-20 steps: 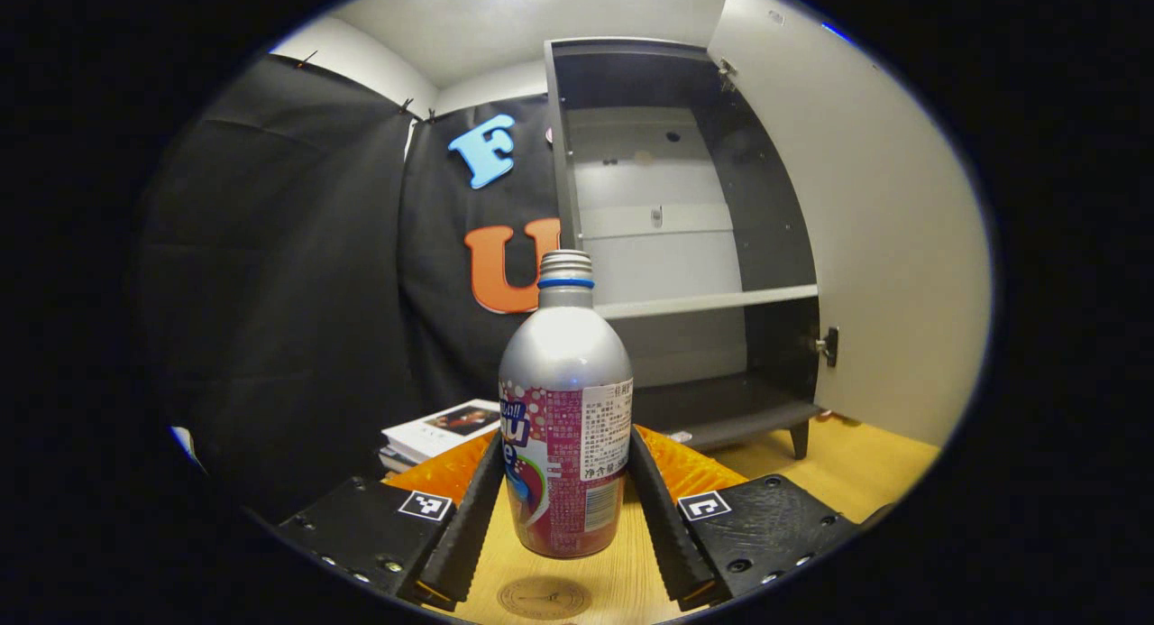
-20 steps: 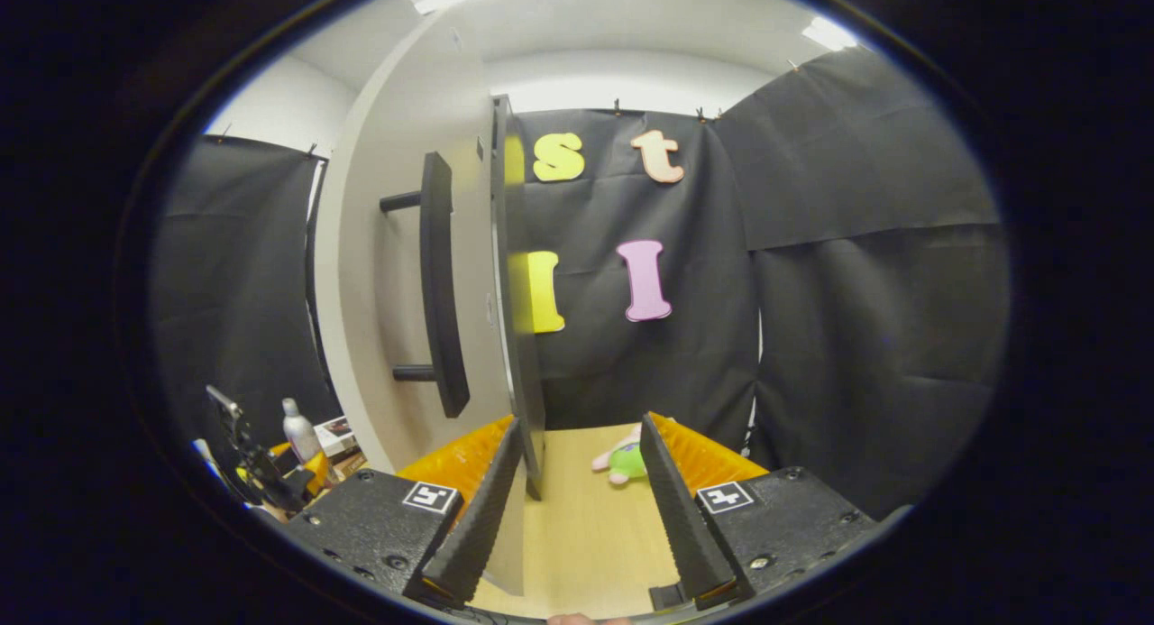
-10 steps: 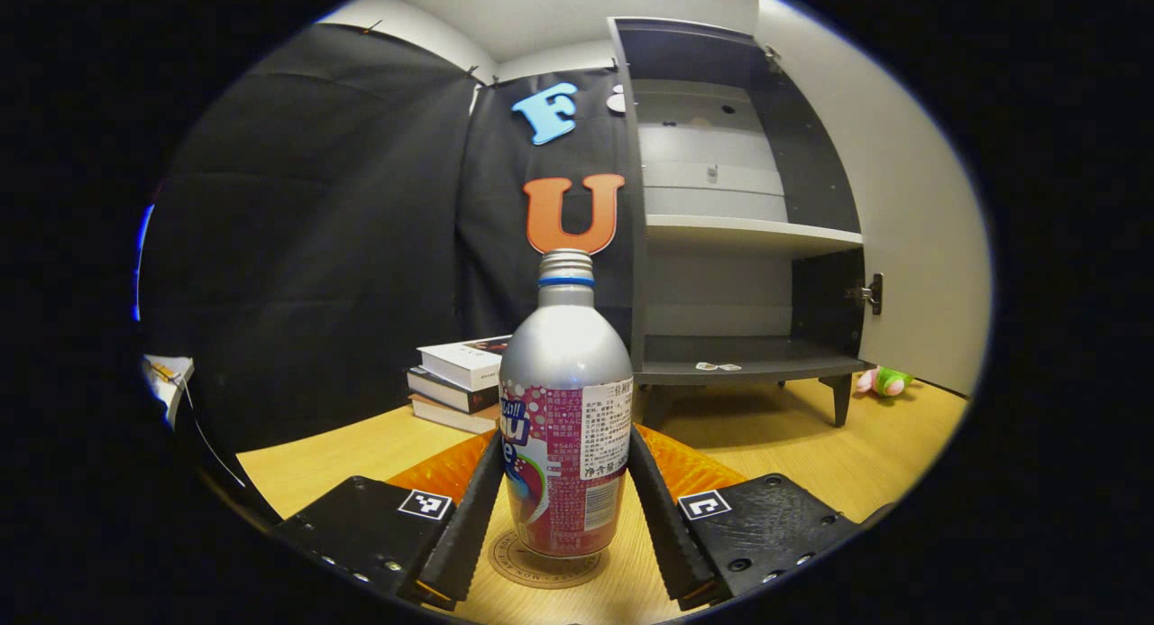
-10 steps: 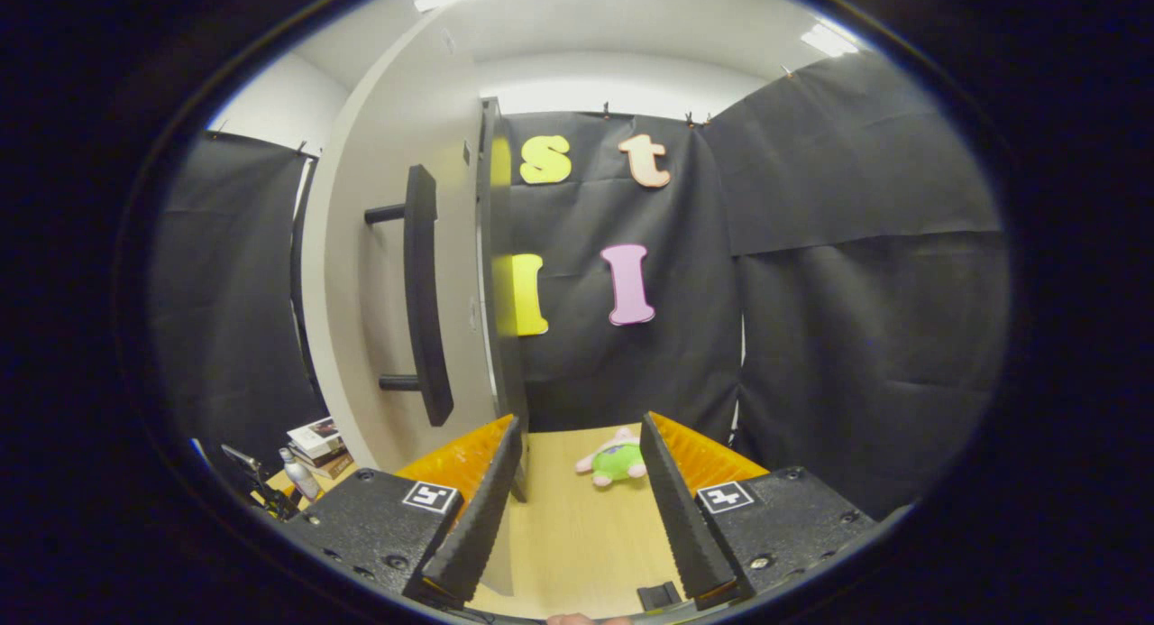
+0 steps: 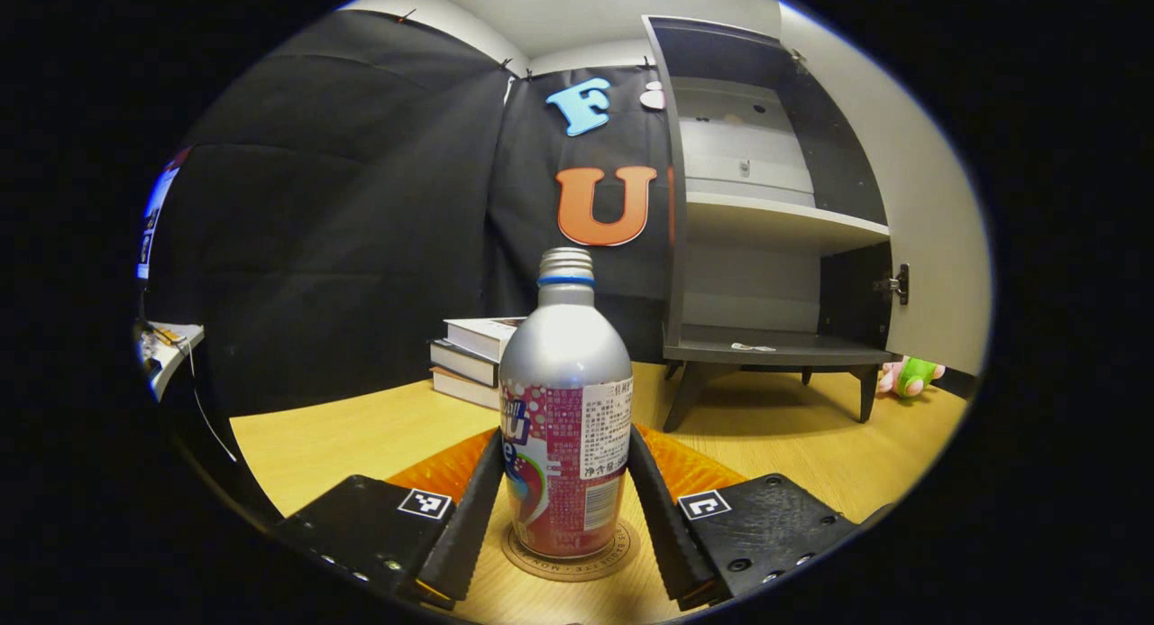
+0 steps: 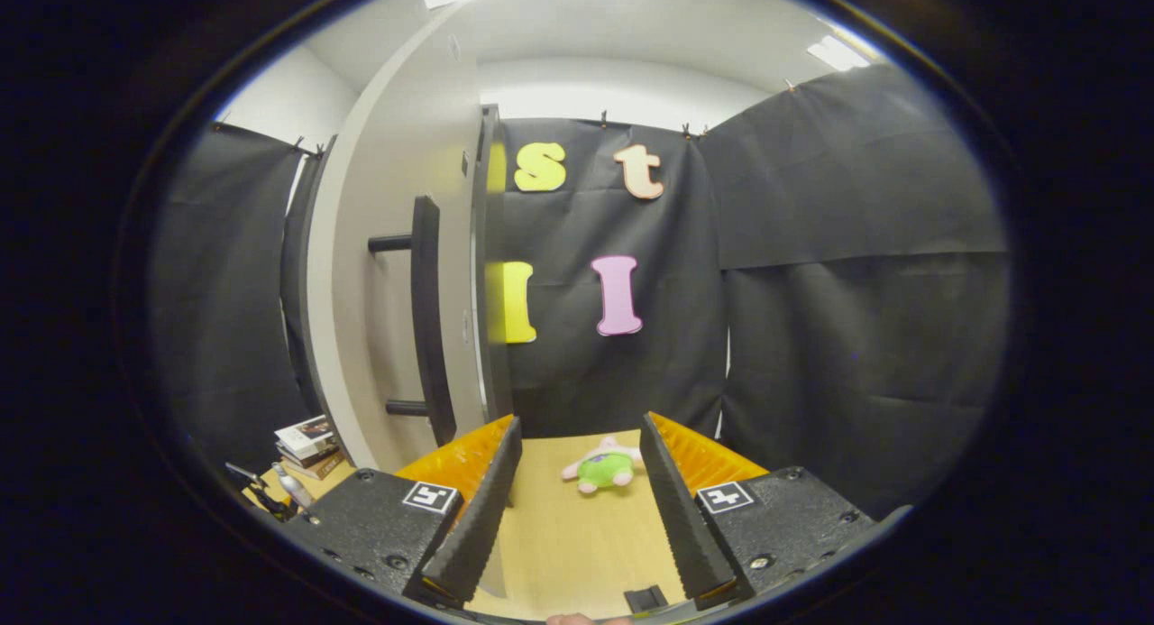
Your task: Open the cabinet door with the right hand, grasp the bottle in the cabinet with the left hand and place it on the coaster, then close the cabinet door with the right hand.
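Note:
A silver bottle [image 5: 565, 372] with a pink label stands upright on the round brown coaster [image 5: 609, 557] on the wooden table. My left gripper [image 5: 564, 437] is shut on the bottle, one finger pressing on each side of its label. Behind it to the right stands the dark cabinet [image 5: 766, 345] with its white door [image 5: 933, 219] swung wide. In the right gripper view my right gripper [image 6: 580, 424] is open with nothing between its fingers. The door's edge [image 6: 491, 273] and its dark bar handle [image 6: 425, 309] rise just left of it. The bottle [image 6: 292, 488] shows small at far left.
A stack of books [image 5: 476, 354] lies behind the bottle, left of the cabinet. A pink and green plush toy [image 6: 602, 467] lies on the table [image 6: 577, 535] ahead of my right gripper; the toy [image 5: 912, 375] also sits beyond the cabinet's legs.
My left gripper has come down and turned left with the bottle, which now rests on the coaster. My right gripper has shifted slightly right, away from the door's edge.

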`<state>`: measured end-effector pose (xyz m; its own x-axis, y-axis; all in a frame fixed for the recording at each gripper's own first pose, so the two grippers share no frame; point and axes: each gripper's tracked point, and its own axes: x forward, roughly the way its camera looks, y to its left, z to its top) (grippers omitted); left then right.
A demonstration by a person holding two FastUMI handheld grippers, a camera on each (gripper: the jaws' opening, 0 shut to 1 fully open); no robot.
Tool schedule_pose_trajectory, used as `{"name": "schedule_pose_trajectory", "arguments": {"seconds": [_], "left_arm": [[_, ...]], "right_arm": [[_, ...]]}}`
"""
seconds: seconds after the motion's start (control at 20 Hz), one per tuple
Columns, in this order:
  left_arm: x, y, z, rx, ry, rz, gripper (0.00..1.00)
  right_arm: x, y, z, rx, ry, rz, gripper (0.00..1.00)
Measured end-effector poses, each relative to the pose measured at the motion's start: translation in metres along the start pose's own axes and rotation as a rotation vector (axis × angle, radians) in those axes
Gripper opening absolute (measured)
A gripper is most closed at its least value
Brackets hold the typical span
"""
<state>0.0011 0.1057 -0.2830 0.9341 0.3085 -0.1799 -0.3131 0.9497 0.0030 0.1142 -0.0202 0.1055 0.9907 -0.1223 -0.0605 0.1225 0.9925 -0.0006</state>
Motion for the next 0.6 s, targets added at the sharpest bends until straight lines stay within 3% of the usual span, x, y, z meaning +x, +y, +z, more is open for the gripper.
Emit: {"name": "schedule_pose_trajectory", "arguments": {"seconds": [0.25,0.6], "left_arm": [[-0.005,-0.001,-0.006,-0.026,0.041,-0.01,0.77],[-0.012,-0.009,-0.015,0.017,0.092,-0.039,0.8]], "right_arm": [[-0.001,-0.004,-0.004,0.02,0.0,-0.008,0.83],[-0.001,-0.01,-0.002,0.047,-0.017,-0.014,0.83]]}}
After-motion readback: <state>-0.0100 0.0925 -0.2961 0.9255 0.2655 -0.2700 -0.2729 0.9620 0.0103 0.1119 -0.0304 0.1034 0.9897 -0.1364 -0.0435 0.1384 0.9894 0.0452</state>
